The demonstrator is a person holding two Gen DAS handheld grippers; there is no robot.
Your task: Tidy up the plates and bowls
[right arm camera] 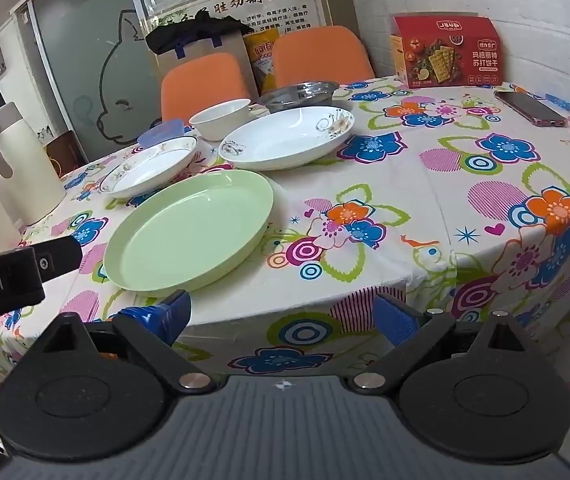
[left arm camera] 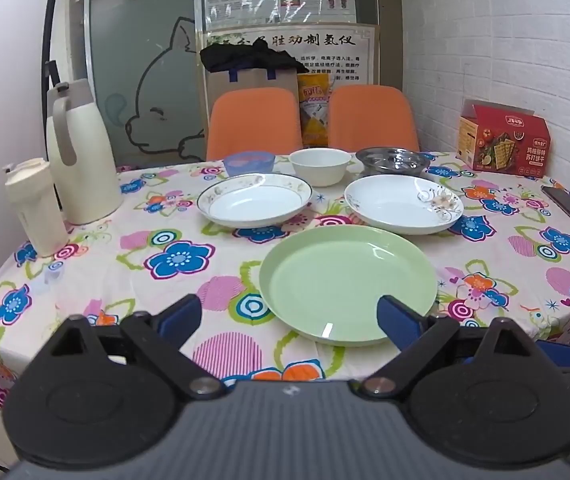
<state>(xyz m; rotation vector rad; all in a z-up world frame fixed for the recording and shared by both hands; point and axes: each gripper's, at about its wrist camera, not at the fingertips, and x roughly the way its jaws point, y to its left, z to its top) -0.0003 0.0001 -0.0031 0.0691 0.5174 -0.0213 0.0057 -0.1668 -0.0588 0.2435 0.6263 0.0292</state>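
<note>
We see the green plate (left arm camera: 347, 282) lying flat, face up, at the worktop's (left arm camera: 133, 280) 6 o'clock edge. Round, it has no long axis. It looks stiff, light and slippery; we'd pinch its near rim. Left gripper (left arm camera: 289, 316) and right gripper (right arm camera: 285, 314) both gape wide, empty.

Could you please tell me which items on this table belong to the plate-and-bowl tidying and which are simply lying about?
For the job: green plate, gold-rimmed plate, floral plate, white bowl, blue bowl, steel bowl.

Lying about: thermos jug, cream cup, cracker box, phone.
</note>
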